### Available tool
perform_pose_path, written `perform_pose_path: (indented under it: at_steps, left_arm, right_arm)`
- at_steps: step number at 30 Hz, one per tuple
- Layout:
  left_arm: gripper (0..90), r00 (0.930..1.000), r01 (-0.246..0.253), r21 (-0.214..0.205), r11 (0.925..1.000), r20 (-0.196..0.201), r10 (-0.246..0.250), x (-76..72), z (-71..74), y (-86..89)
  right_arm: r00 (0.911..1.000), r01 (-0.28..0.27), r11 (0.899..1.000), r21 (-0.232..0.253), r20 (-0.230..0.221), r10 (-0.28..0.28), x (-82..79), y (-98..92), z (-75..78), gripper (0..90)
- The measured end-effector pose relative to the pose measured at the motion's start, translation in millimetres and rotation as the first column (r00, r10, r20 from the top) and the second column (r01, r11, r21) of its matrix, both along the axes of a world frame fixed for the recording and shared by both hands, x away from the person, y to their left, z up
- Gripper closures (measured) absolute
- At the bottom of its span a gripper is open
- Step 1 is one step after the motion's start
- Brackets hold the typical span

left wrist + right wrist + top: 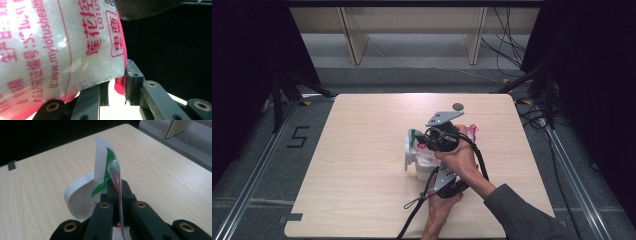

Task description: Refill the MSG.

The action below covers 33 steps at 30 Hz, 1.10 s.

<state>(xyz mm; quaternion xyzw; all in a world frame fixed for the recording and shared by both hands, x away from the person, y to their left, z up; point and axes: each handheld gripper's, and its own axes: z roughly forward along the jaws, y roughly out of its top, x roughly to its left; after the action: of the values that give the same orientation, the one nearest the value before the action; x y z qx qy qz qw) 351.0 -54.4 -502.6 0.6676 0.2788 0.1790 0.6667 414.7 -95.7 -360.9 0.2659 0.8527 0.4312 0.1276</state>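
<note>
Bag [424,155] sits near table [362,165] centre, slightly toward 4 o'clock, with both hands on it. Left gripper [117,82] is clamped across the filled body: the white granular pouch with pink print bulges over the jaws in the left gripper view, one pad [132,77] biting at the pink side seam. Right gripper [117,192] is fully pinched on the thin top film, the pink-edged plastic flattened between its jaws, pointing toward 12 o'clock at a white and green flap [102,167] standing upright just beyond. Judgement: contents are loose and shifting, so the pouch is soft, slumps and carries moderate weight; the film is slick and thin and tears if pulled hard. Best holds are the welded seams and top edge, not mid-panel. Keep the body supported from below; a pinch on film alone likely slips.
</note>
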Motion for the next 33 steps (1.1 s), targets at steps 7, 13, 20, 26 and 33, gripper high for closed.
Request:
perform_pose_path:
  at_steps: [7, 13, 20, 26, 33]
  left_arm:
    - [75.4, 1.0, 0.0, -0.008, 1.0, -0.001, 0.0, -0.4, 0.6, -0.2]
    - [75.5, 1.0, 0.002, -0.008, 1.0, 0.002, -0.002, 0.2, 2.0, 0.9]
    - [75.5, 1.0, 0.002, -0.005, 1.0, 0.0, -0.002, 0.1, 1.5, 1.1]
    - [75.6, 1.0, 0.005, -0.004, 1.0, -0.001, -0.005, 0.7, 1.3, 0.8]
    - [75.4, 1.0, 0.002, 0.008, 1.0, -0.003, -0.002, 0.8, 0.4, 0.9]
  right_arm:
    - [1.0, 0.009, 1.0, 0.003, -0.003, -0.009, -0.1, -0.3, 0.0, 90.0]
    - [0.9998, 0.0, 1.0, 0.018, 0.02, -0.001, 1.3, -1.6, 2.8, 90.0]
    - [1.0, -0.004, 1.0, 0.011, 0.001, 0.004, 1.3, -0.1, 0.0, 90.0]
    - [1.0, 0.007, 1.0, 0.021, -0.003, -0.007, 0.5, -1.1, 1.5, 90.0]
    - [0.9999, 0.002, 0.999, 0.034, 0.012, -0.003, 1.6, -3.4, 1.8, 90.0]
